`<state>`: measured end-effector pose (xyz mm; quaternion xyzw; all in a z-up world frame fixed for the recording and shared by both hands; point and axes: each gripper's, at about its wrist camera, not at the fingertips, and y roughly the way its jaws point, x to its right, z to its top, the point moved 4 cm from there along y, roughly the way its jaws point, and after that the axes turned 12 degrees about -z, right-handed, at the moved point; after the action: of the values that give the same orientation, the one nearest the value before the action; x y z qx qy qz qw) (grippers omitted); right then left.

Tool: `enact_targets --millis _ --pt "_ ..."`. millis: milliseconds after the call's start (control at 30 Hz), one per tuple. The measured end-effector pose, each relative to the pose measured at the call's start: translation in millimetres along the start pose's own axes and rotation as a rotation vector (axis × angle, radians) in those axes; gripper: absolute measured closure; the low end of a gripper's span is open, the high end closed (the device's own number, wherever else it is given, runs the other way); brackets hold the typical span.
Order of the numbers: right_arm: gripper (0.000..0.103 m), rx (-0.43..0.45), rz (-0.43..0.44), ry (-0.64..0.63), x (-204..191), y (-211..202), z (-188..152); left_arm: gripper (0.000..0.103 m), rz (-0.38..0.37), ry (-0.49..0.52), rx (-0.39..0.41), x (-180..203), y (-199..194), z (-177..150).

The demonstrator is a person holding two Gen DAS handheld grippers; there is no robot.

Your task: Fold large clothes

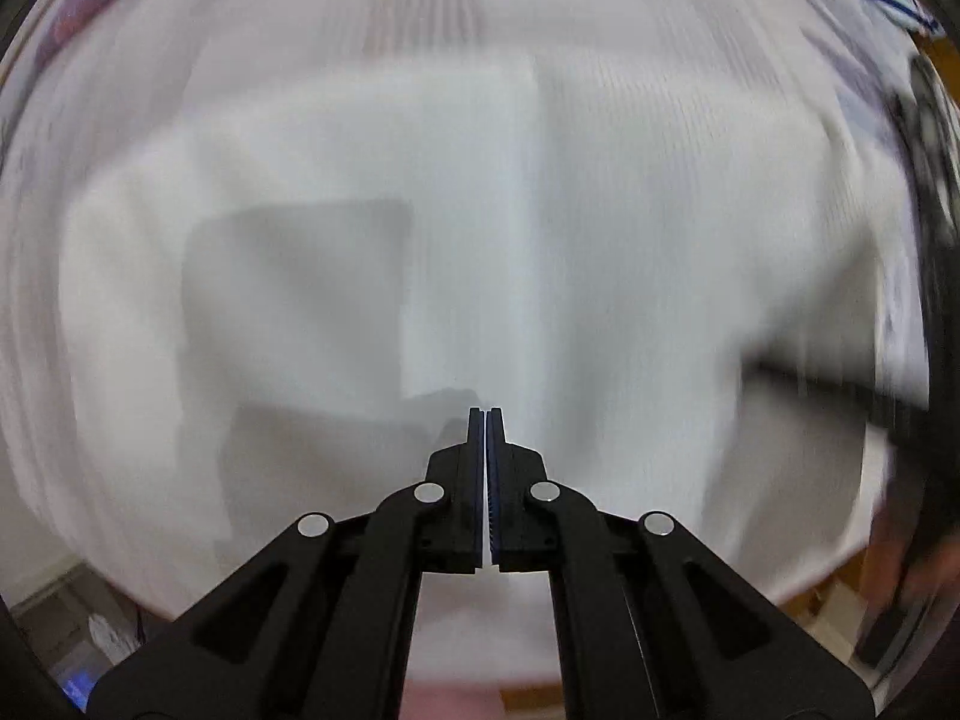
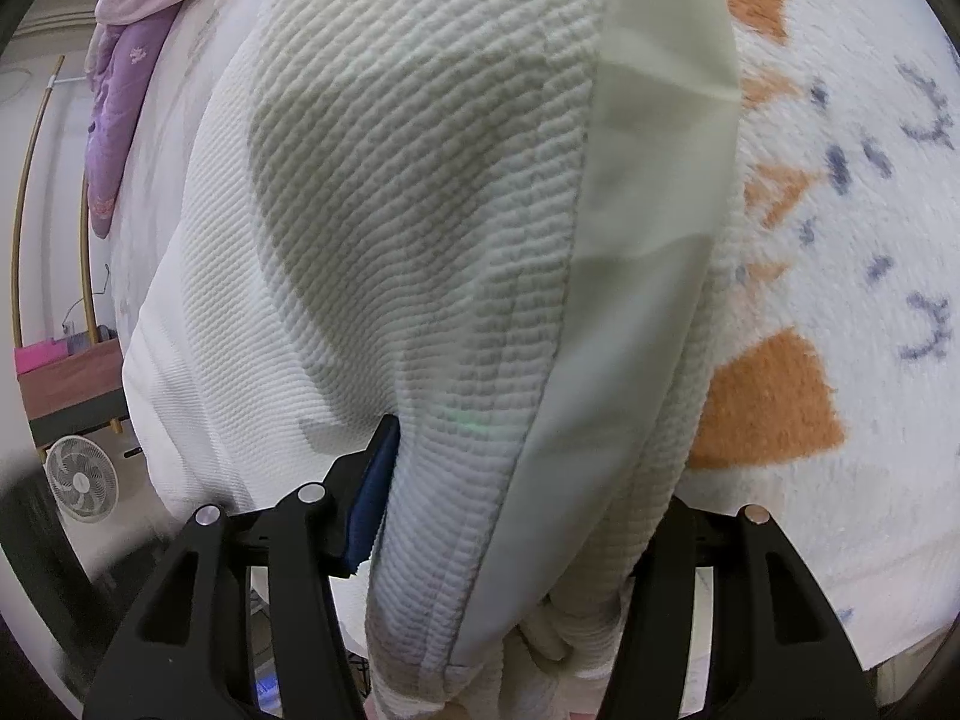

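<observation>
garment (image 2: pixel 420 192) is spread on the blanket (image 2: pixel 840 300), part folded: one smooth band already laid over. right gripper (image 2: pixel 510 480) is half open with a thick bunched fold between its jaws. left gripper (image 1: pixel 485 420) is closed, nothing held, above the cloth. further folds judged outstanding.

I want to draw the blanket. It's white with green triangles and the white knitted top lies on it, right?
Not green. In the right wrist view the blanket is white with orange triangles and small grey marks. The white knitted top does lie on it.
</observation>
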<state>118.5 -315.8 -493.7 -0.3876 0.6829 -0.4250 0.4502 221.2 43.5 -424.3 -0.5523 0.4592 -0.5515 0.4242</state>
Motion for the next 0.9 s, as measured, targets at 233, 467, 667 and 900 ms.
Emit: enact_targets --millis 233,467,667,900 --pt "0.047 0.007 0.041 0.015 8 1 2 0.1 -0.005 0.011 -0.015 -18 32 138" --pt "0.046 -0.015 0.075 0.047 14 3 1 0.101 -0.011 -0.049 -0.101 4 6 80" --pt "0.046 -0.037 0.052 -0.003 11 4 1 0.101 0.019 -0.058 -0.144 -4 8 33" --pt "0.048 0.032 0.078 -0.006 15 1 -6 0.101 0.004 -0.045 -0.015 -18 -1 22"
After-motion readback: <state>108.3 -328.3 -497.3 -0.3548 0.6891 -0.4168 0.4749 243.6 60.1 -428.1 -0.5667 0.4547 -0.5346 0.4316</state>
